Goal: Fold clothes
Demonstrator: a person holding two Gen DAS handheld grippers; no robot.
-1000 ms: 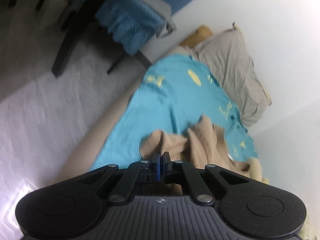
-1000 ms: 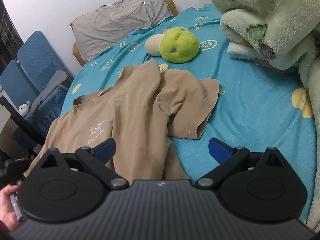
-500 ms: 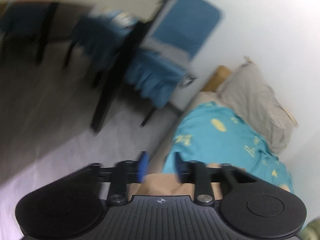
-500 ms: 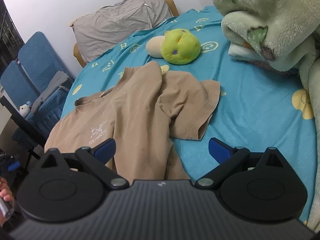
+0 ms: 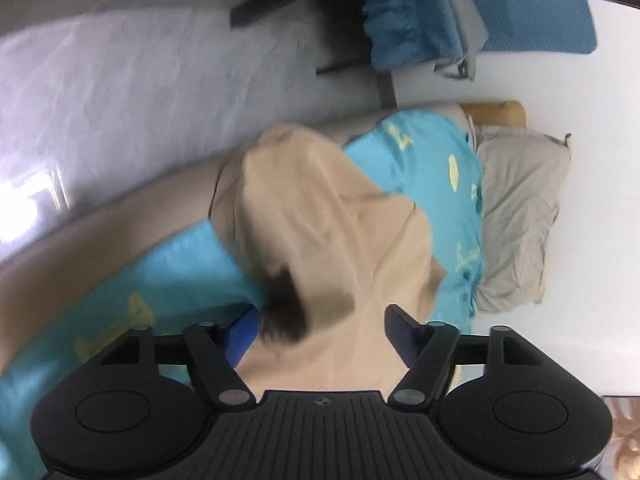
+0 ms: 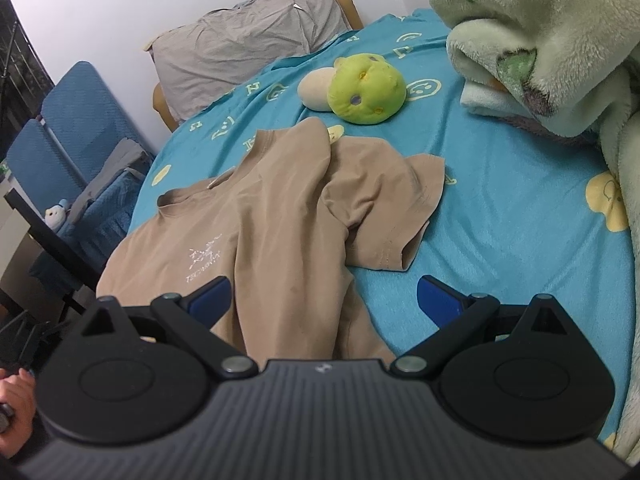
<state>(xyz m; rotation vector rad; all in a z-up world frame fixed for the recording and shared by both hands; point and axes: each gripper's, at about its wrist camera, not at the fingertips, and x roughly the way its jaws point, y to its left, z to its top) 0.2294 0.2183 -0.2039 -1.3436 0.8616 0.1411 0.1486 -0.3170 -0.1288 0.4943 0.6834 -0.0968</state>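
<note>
The left gripper (image 5: 320,332), clamped shut a second ago, has just been opening; its jaws are now parted with tan cloth between them, unpinched. The right gripper (image 6: 324,298) is unchanged, spread wide and empty. The tan T-shirt (image 6: 256,236), soft, creased cotton with a small white chest print, is laid rumpled on the turquoise bedsheet (image 6: 500,208). Beyond the shirt a round green plush toy (image 6: 366,88) is seen, and farther off a wrinkled grey pillow (image 6: 248,44).

Both hand-held grippers (image 5: 324,328) (image 6: 324,298) agape
</note>
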